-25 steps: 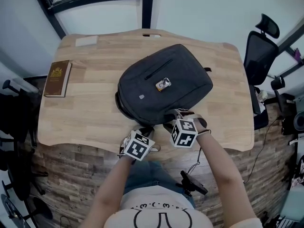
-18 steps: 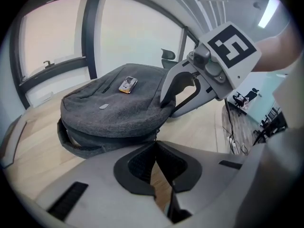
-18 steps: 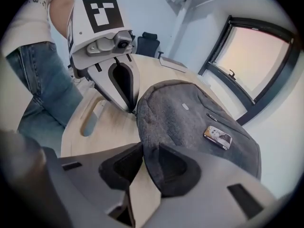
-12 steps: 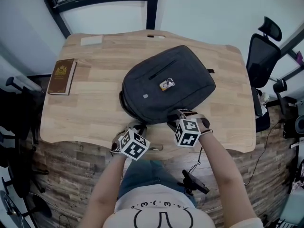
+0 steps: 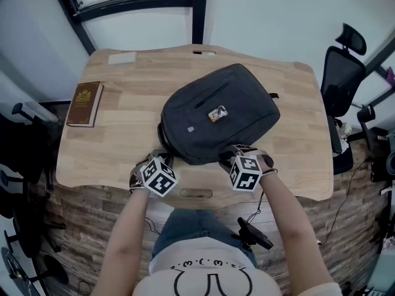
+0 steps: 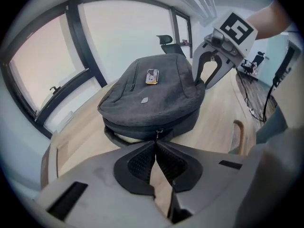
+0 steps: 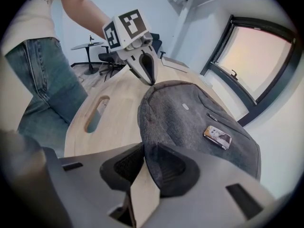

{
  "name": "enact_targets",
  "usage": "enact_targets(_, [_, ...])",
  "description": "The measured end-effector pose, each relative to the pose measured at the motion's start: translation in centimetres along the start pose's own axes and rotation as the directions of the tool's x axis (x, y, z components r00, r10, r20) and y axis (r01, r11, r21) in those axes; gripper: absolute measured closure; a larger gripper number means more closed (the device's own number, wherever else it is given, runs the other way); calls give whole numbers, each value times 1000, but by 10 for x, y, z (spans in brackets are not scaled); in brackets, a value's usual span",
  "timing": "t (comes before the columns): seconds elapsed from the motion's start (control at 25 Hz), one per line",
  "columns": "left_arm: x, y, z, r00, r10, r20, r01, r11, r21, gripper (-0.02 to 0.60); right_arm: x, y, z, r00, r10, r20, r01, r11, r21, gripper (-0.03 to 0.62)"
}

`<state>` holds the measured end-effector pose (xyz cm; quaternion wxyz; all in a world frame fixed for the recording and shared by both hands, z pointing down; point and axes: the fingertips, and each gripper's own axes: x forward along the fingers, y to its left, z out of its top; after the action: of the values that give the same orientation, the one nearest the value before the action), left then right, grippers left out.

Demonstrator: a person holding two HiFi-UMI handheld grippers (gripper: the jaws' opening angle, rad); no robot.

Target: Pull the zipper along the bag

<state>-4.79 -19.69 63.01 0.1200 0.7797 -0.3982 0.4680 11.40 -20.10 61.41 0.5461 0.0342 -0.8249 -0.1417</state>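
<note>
Wooden table. Dark bag lies flat mid-table, reaching toward near edge. Book at left edge. Right gripper: jaws clamp bag's near rim. Left gripper: jaws closed, pinching zipper pull on bag's near side.

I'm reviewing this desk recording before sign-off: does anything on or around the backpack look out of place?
A small picture card lies askew on top of the backpack; if it is loose, it could slide off as the bag is tugged. The backpack itself sits diagonally on the table. Nothing looks spilled or damaged.
</note>
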Motion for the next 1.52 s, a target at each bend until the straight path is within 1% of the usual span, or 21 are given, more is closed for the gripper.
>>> enact_targets(0.04, [2,8,-1,1000,8,-17,-8,1000,13,561,0,0,0,1000,0,2,0,1000,1,456])
enact_targets(0.08, [3,14,-2,999,6,-31,-6,1000,10,561,0,0,0,1000,0,3,0,1000,4,457])
enact_targets(0.16, [3,18,-1,999,-21,-39,19,999,-40,563,1,-1,-2,1000,-2,9,2,1000,7,457])
enact_targets(0.28, [-3,15,-1,999,-44,-18,42,992,-116,563,2,-4,-5,1000,-11,19,11,1000,-9,457])
enact_targets(0.44, [-10,14,0,998,-60,13,61,984,-168,563,5,-10,-7,999,-7,32,7,1000,-6,456])
enact_targets(0.56, [-15,11,-1,997,-76,29,80,981,-178,563,9,-22,-9,1000,-16,7,16,1000,6,451])
enact_targets(0.68, [-18,-3,-2,989,-136,54,144,971,-192,563,10,-39,-18,998,-42,-49,44,999,31,413])
enact_targets(0.76, [-20,-17,3,977,-194,88,209,953,-219,563,10,-54,-29,992,-84,-92,90,994,66,408])
enact_targets(0.84, [-19,-34,12,964,-240,115,260,941,-217,563,8,-71,-43,978,-153,-145,170,979,110,407])
enact_targets(0.92, [-14,-50,23,957,-262,123,282,942,-183,563,4,-89,-57,948,-234,-214,269,951,151,413])
enact_targets(0.96, [-11,-56,28,956,-266,123,284,944,-166,563,1,-97,-64,929,-277,-247,322,932,166,431])
enact_targets(1.0, [-9,-61,31,956,-266,122,283,947,-152,563,-4,-105,-70,909,-317,-270,370,912,177,463])
enact_targets(1.04, [-7,-64,34,956,-267,119,282,949,-140,563,-9,-111,-73,897,-344,-278,402,896,187,520])
enact_targets(1.08, [-5,-67,36,956,-268,117,283,950,-130,563,-15,-113,-74,895,-352,-273,411,890,199,493])
enact_targets(1.16, [-4,-71,37,954,-275,117,288,950,-120,563,-26,-112,-68,911,-337,-239,387,898,211,412])
enact_targets(1.24, [-3,-71,37,953,-276,122,290,949,-123,563,-35,-106,-57,932,-310,-190,344,920,186,369])
enact_targets(1.28, [-3,-71,37,953,-275,125,291,948,-129,563,-39,-100,-50,944,-285,-164,312,935,167,327])
enact_targets(1.32, [-3,-71,38,953,-275,130,292,947,-138,563,-42,-91,-43,958,-253,-137,272,951,145,270])
enact_targets(1.36, [-3,-71,38,952,-274,135,293,944,-149,563,-43,-81,-35,970,-215,-113,228,966,118,235])
enact_targets(1.44, [-5,-71,40,951,-269,150,293,940,-175,563,-44,-60,-18,988,-137,-69,141,989,54,212])
enact_targets(1.52, [-7,-70,42,952,-258,162,288,936,-204,563,-40,-40,1,998,-62,-28,63,998,4,203])
